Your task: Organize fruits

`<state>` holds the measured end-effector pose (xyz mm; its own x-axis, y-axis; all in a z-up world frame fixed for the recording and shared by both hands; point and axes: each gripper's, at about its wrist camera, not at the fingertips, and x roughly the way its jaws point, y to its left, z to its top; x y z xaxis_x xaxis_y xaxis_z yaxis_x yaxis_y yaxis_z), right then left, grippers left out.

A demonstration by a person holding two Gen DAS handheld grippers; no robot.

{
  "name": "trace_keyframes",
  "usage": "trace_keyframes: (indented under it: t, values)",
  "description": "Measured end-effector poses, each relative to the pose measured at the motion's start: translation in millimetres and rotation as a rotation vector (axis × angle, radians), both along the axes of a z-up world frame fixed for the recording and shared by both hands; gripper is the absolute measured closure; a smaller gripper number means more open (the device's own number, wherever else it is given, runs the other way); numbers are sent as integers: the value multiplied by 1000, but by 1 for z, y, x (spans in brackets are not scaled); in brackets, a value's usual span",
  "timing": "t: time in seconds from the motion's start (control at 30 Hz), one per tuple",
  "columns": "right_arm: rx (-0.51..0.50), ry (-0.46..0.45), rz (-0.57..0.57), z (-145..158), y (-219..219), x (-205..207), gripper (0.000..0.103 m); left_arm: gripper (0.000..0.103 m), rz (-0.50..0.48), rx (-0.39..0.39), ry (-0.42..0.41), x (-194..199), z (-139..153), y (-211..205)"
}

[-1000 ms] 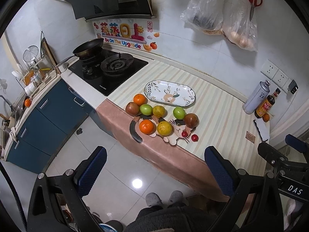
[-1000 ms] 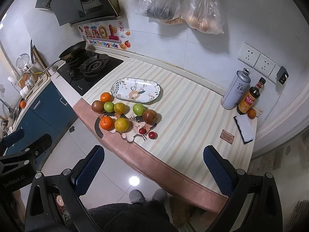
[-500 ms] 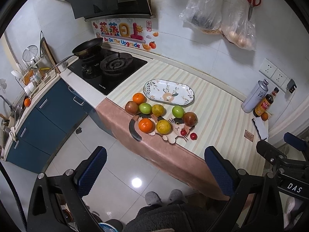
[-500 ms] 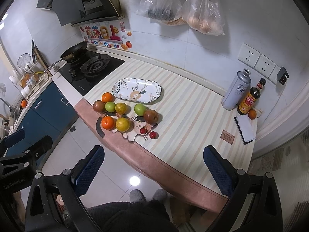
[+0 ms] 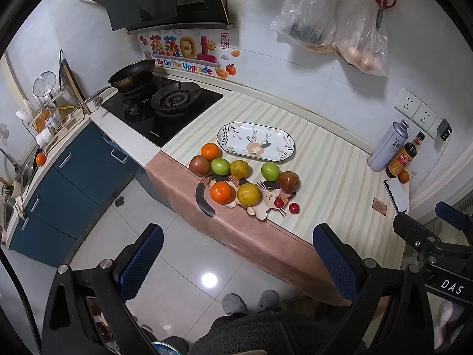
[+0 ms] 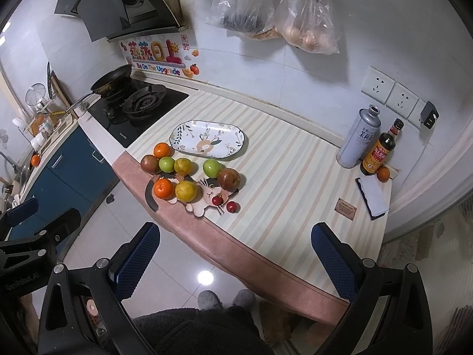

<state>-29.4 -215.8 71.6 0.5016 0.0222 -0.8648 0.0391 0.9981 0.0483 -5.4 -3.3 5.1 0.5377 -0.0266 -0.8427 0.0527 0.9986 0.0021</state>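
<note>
Fruits (image 5: 236, 174) clustered at surface (image 5: 325, 159) front edge, partly on cat mat (image 5: 266, 198); plate (image 5: 255, 141) just behind; stove (image 5: 165, 106) left, bottles (image 5: 396, 151) far right.

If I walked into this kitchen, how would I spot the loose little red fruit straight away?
Find the oval flowered plate on the striped counter; the fruit lies in front of it around a cat-shaped mat. The loose cherry sits just off the mat's right edge, tiny beside the apples, while its twin lies on the cat's face.
</note>
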Motion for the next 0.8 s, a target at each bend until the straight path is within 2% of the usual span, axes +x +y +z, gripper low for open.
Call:
trace_keyframes:
  t: [0.8]
  values:
    - [11, -10, 1, 4, -4, 0, 0, 0, 6, 5, -11, 2, 7, -2]
